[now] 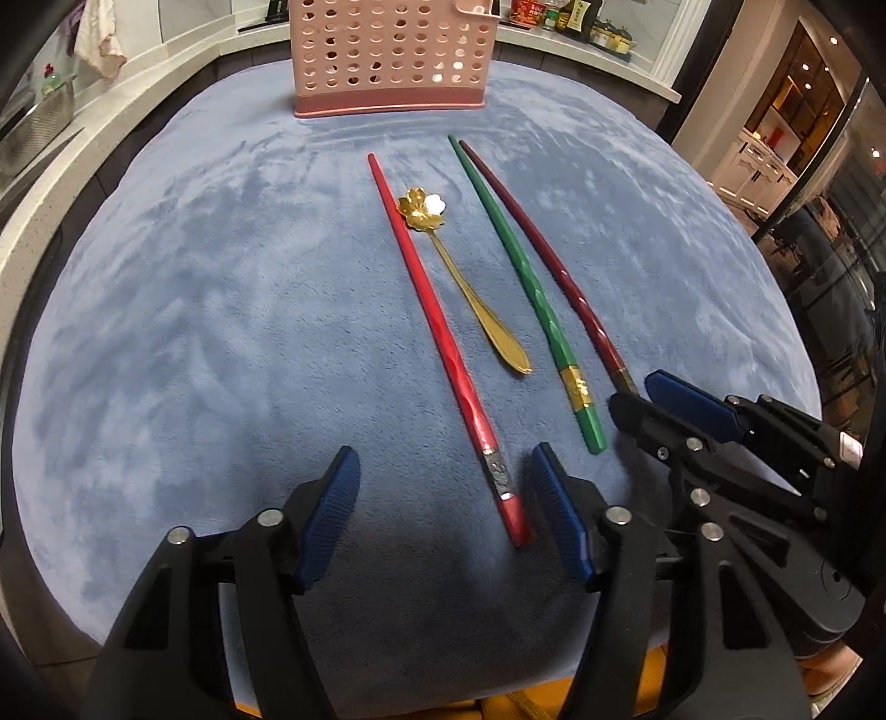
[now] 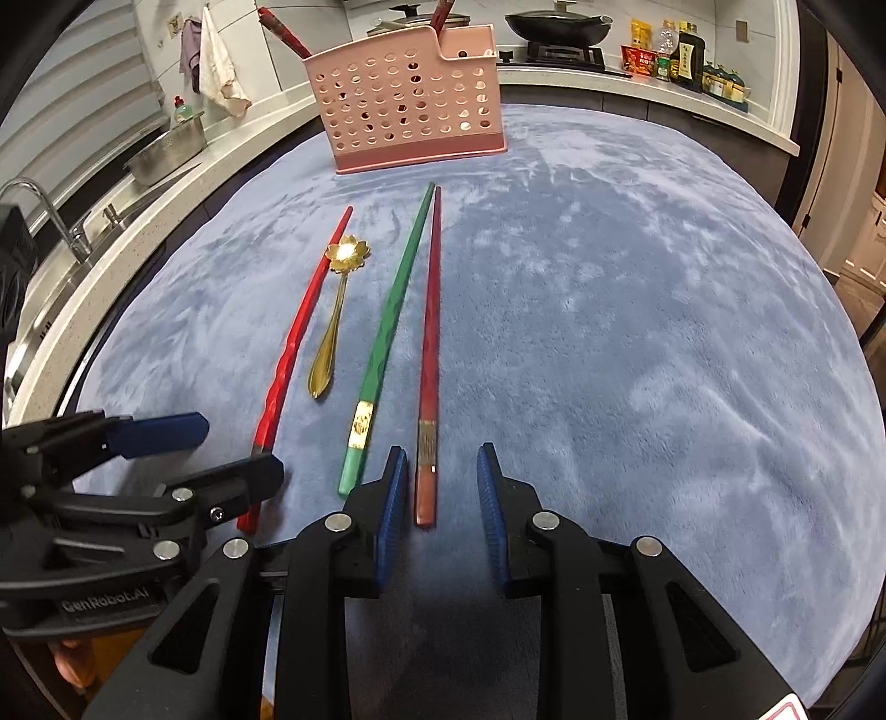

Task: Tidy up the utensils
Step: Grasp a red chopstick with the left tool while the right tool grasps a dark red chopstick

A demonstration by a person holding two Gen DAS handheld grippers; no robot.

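Observation:
On the blue cloth lie a red chopstick, a gold flower-bowl spoon, a green chopstick and a dark red chopstick. A pink perforated utensil holder stands at the far end with chopsticks in it. My left gripper is open, its jaws either side of the red chopstick's near end. My right gripper is open around the dark red chopstick's near end; it also shows in the left wrist view.
A kitchen counter curves round the cloth, with a sink and faucet, a metal bowl, hanging towels, a wok on a stove and sauce bottles.

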